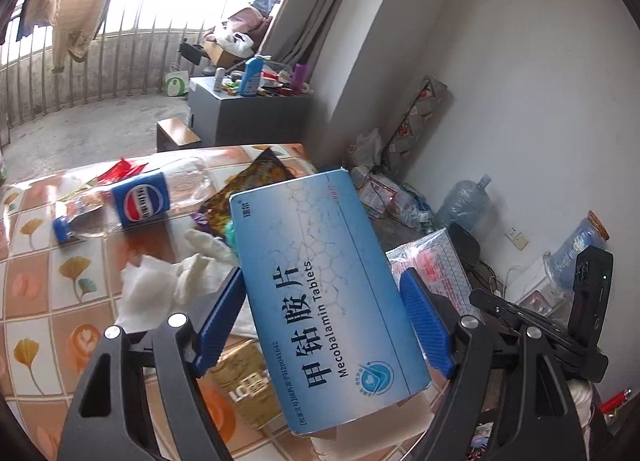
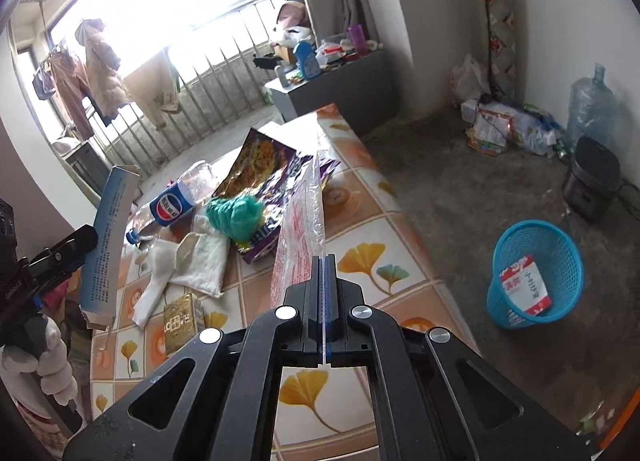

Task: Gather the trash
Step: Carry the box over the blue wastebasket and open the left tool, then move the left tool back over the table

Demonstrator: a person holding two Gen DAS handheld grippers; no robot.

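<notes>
1. Two pieces of trash were lifted clear of the table (image 1: 48, 261). In the left wrist view, the left gripper (image 1: 324, 317) was clamped wide across a flat blue cardboard medicine box (image 1: 320, 289). Beyond the box, a clear plastic cola bottle (image 1: 132, 201), crumpled white tissues (image 1: 168, 285) and a glossy snack bag (image 1: 256, 181) remained on the tiled cloth.

2. In the right wrist view, the right gripper (image 2: 323, 261) was pinched together on a thin transparent printed wrapper (image 2: 300, 229). Right of the table, the blue mesh waste basket (image 2: 532, 273) held one red-and-white carton (image 2: 524, 285); most of the trash was still uncollected.
</notes>
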